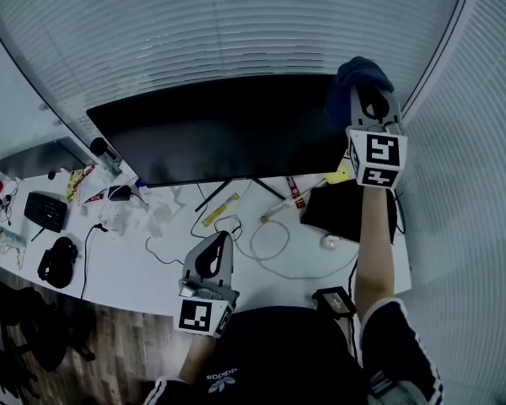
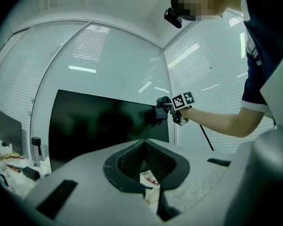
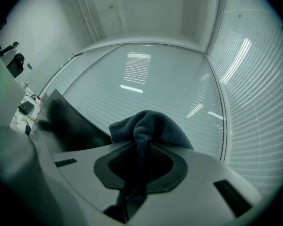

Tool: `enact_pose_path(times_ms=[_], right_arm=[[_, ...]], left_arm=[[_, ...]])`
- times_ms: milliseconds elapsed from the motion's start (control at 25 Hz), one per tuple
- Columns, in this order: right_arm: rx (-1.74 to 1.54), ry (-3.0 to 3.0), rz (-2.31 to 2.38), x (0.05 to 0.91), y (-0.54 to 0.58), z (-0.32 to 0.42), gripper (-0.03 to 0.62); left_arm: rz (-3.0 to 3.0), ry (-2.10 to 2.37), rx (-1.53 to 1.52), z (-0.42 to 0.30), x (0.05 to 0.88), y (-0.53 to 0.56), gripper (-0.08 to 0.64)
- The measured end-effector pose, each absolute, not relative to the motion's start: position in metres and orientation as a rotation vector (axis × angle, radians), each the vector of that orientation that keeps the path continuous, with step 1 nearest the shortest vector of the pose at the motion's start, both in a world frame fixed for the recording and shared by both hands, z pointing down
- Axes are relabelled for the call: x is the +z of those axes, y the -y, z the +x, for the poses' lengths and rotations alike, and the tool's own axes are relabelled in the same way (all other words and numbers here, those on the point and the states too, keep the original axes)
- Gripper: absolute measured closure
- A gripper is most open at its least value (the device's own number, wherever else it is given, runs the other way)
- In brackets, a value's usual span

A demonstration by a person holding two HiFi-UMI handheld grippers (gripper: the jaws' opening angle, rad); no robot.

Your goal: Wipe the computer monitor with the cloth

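The head view showed the right claw (image 1: 364, 91) held up high and far, at the top right corner of the monitor (image 1: 219, 129). Its two jaws were pinched tight on the dark blue cloth (image 1: 359, 72), and a soft bunch of cloth stuck out past the tips. In the right gripper view the cloth (image 3: 148, 126) ran down between the jaws, with the black screen just to its left. From the left gripper view the cloth looked pressed on that top corner of the screen, but I could not be sure it touched. The left claw (image 1: 218, 243) hung low and near, over the white surface (image 1: 152, 264), well apart from the monitor. Its jaws were closed together with nothing in them. The screen looked dark all over, so no clean part or dirty part could be told. I think the wiping was at one corner only, and the wide stretch of screen to the left, and the lower part, was left to do.
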State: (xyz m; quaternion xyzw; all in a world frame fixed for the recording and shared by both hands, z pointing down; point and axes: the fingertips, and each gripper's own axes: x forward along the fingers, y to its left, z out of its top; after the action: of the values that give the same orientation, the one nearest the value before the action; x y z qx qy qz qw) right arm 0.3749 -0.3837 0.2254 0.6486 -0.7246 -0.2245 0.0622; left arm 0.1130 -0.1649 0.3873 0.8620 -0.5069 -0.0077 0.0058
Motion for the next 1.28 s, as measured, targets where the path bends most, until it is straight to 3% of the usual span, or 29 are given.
enact_pose_path(times_ms=[320,1280], right_arm=[[-0.644,2.112,2.046,0.228,0.381,0.428,0.545],[-0.452,2.109,1.888,0.338,0.384,0.424,0.545]], left_arm=[[2.700,1.578,-0.024,0.114,0.389,0.165,0.555],[2.686,1.572,0.022,0.116,0.399,0.173,0.555]])
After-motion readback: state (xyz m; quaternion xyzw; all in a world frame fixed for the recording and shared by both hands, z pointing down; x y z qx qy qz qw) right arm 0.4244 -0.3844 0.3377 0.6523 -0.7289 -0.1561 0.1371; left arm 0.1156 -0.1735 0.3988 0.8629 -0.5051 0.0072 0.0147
